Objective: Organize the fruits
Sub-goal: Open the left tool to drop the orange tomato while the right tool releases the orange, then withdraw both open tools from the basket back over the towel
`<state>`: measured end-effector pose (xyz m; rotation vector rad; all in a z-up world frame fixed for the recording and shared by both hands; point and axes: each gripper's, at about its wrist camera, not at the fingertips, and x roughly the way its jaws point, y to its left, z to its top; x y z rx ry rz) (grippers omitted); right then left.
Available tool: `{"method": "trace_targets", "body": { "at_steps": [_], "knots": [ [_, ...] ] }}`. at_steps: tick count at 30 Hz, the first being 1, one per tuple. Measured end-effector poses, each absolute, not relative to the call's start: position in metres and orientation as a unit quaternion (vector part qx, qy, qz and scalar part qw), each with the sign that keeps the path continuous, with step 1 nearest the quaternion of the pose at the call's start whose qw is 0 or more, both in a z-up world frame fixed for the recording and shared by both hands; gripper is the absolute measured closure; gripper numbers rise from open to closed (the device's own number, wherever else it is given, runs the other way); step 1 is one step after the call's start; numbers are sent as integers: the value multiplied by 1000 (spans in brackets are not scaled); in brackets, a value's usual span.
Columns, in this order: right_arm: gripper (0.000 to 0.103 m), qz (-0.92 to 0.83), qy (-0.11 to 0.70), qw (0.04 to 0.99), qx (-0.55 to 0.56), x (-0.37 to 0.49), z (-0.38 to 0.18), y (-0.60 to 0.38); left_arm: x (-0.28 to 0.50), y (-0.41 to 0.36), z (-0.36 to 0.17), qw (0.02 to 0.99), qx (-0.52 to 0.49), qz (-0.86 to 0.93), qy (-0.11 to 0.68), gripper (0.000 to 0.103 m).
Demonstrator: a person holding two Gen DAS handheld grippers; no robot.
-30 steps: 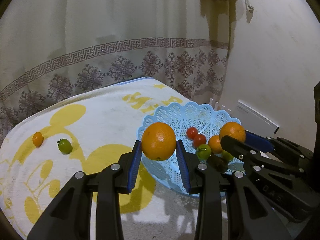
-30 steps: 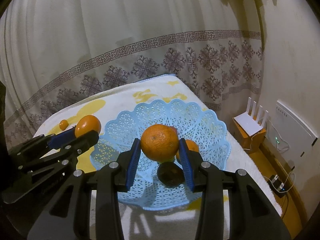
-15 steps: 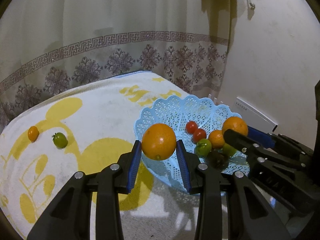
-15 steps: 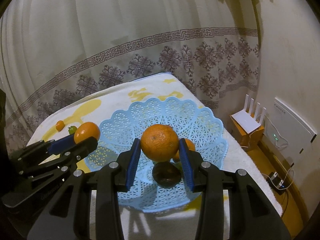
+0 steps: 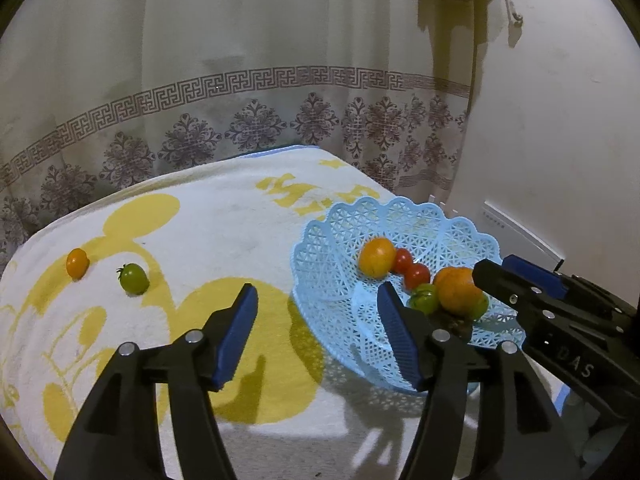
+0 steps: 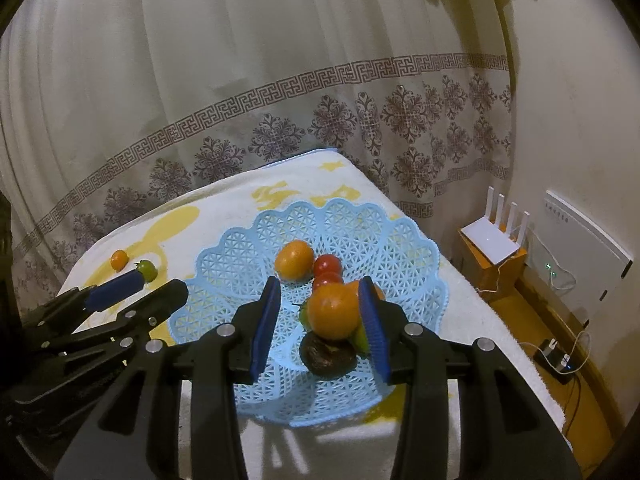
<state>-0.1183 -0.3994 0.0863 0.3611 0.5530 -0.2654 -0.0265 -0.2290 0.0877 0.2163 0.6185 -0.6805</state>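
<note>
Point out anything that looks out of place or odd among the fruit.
A dark, wrinkled brown fruit lies at the near side of the blue basket, looking spoiled beside the bright fruit around it. Two small fruits are outside the basket on the towel: an orange one and a green tomato.
</note>
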Motion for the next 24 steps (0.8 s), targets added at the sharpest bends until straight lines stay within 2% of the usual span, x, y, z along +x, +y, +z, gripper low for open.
{"method": "trace_targets", "body": {
  "at_steps": [1, 2, 3, 6, 8, 14, 19, 24],
  "knots": [
    [58, -130, 271, 937, 178, -119, 86, -399, -26, -228, 88, 891, 103, -326, 300, 38],
    [53, -131, 267, 938, 180, -119, 86, -400, -25, -228, 88, 891, 102, -325, 300, 31],
    [44, -132, 264, 938, 180, -121, 87, -399, -24, -228, 88, 892, 101, -323, 300, 28],
    [42, -134, 257, 941, 175, -122, 89, -398, -23, -226, 88, 895, 102, -318, 297, 23],
    [42, -135, 256, 941, 176, -122, 89, -398, -22, -225, 87, 895, 102, -316, 298, 15],
    [34, -139, 251, 942, 174, -123, 90, -398, -21, -224, 87, 897, 105, -309, 297, 15],
    [15, -142, 232, 947, 171, -127, 91, -396, -17, -219, 88, 900, 102, -302, 298, 15],
    [9, -141, 223, 950, 168, -127, 92, -395, -15, -213, 89, 902, 105, -294, 297, 11]
  ]
}}
